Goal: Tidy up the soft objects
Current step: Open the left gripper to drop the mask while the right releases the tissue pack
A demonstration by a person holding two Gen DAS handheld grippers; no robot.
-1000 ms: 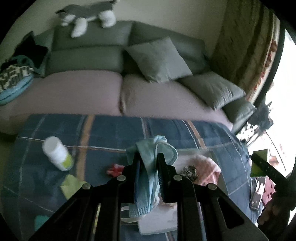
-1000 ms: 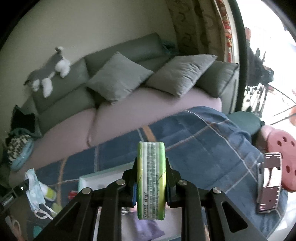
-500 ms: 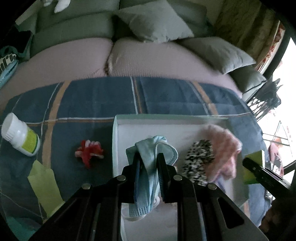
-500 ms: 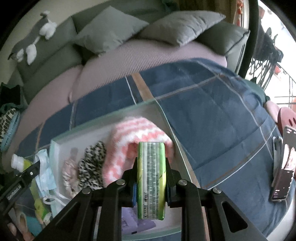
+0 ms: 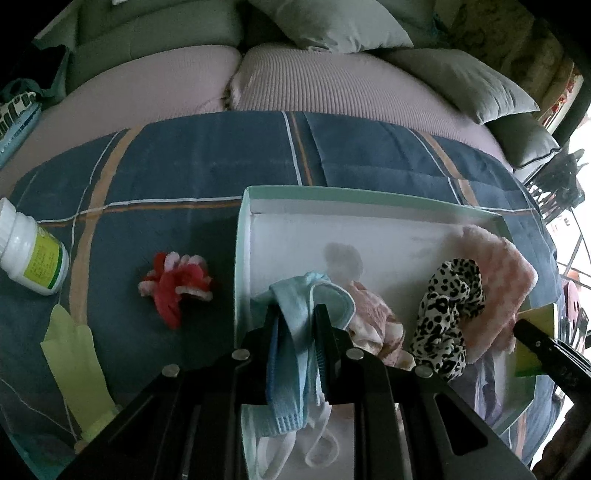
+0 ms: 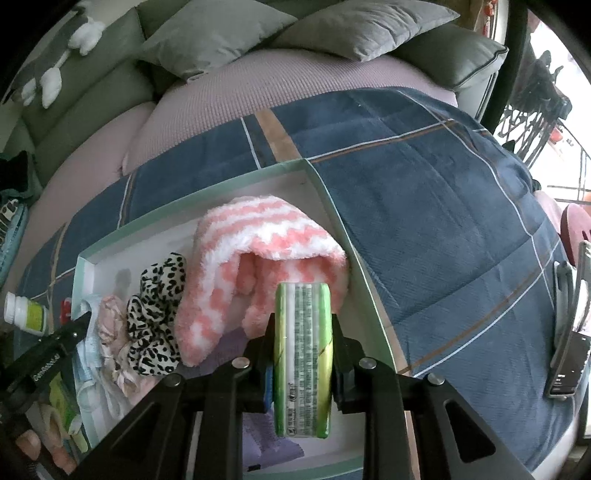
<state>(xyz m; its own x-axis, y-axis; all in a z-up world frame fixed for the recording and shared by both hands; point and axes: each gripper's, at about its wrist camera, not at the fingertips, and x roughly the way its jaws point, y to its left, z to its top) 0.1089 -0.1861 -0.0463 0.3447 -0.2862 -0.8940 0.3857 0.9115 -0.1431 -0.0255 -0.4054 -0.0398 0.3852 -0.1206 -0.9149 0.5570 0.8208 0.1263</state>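
Observation:
My left gripper [image 5: 295, 317] is shut on a light blue face mask [image 5: 295, 354] and holds it over the left part of a shallow white box with a mint rim [image 5: 369, 194]. In the box lie a pink fluffy sock [image 5: 498, 273], a leopard-print scrunchie [image 5: 448, 310] and a pale pink scrunchie [image 5: 373, 325]. My right gripper [image 6: 303, 325] is shut on a green tissue pack [image 6: 303, 362] over the box's near right part [image 6: 332, 206], just in front of the pink-and-white sock [image 6: 266, 258]. A red-and-pink scrunchie [image 5: 175, 288] lies on the blanket left of the box.
The box sits on a blue plaid blanket [image 5: 184, 166] before a sofa with grey cushions [image 6: 221, 33]. A white pill bottle [image 5: 31, 254] and a light green glove [image 5: 74, 365] lie at the left. A phone [image 6: 569, 347] lies at the blanket's right edge.
Both grippers have come down and forward over the box, which now fills the lower views. The mask and the tissue pack stay gripped.

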